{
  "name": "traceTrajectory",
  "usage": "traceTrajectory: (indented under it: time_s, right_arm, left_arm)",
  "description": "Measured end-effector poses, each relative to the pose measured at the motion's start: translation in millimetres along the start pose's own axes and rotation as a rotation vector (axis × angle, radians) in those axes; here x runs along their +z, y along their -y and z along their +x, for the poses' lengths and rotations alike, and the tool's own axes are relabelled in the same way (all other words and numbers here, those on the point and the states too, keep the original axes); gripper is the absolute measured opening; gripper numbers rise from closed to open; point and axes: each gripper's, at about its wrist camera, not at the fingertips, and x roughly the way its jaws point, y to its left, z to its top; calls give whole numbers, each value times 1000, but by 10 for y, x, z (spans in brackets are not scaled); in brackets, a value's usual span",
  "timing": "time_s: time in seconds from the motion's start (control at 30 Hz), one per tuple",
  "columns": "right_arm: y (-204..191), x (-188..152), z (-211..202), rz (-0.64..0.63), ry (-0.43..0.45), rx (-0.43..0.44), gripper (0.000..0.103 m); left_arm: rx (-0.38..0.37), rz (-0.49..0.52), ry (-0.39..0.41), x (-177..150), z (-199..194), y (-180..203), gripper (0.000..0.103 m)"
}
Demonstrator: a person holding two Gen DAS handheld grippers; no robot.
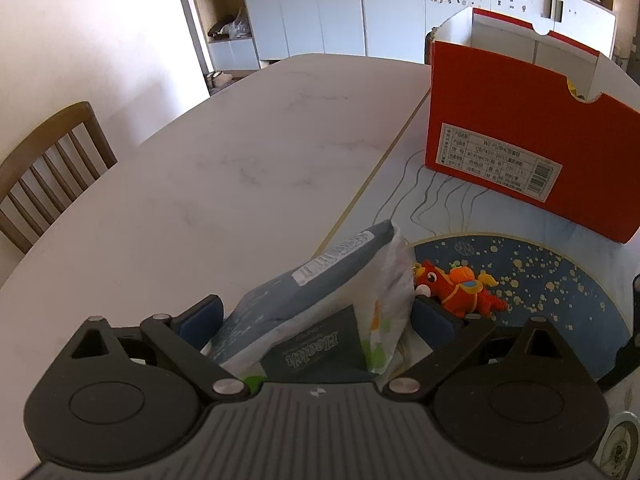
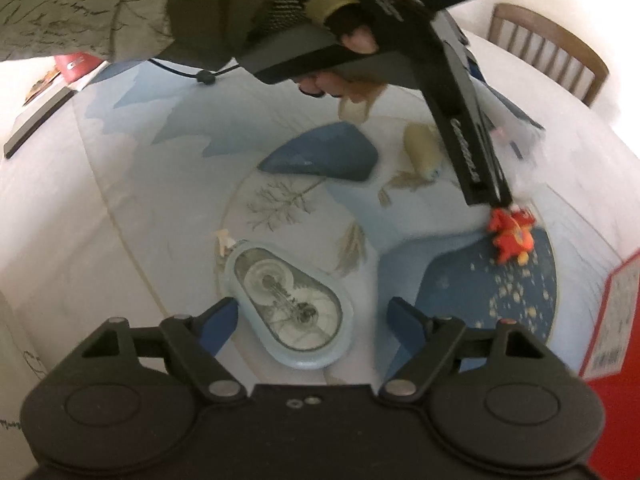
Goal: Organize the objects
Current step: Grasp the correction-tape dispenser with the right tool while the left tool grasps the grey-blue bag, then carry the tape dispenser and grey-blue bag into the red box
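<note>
A wooden chair (image 1: 48,164) stands at the left edge of the frame, beside the pale bench (image 1: 224,168). White cabinets (image 1: 320,12) with dark handles line the top, their right-hand doors speckled with stickers.

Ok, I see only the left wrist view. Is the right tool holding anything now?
Observer: No. The right tool is open and empty, over a light-blue tape dispenser that lies on the mat. I cannot tell if they touch.
Operator: And what else is on the mat that my view does not show?
Observer: A blue pouch lies further out, with a beige roll beside it, apart from it.
</note>
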Motion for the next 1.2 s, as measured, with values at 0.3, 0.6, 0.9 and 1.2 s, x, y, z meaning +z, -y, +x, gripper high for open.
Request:
traceTrajectory:
  time_s: [0.3,0.6,0.9,1.2]
  right_arm:
    - [-38,113,10,-44,20,-14,55]
    - [67,54,-58,107,9,-107,54]
    - [360,-188,-261,396,22,-187,54]
    - [407,-307,-574,555,76,-251,54]
  left_arm:
    - [0,-38,5,-5,-11,-13,89]
    - [34,-166,1,29,-82,-128,61]
    - [31,-394,-15,40,-239,-286,56]
    - [81,-460,-9,60,-569,-181,56]
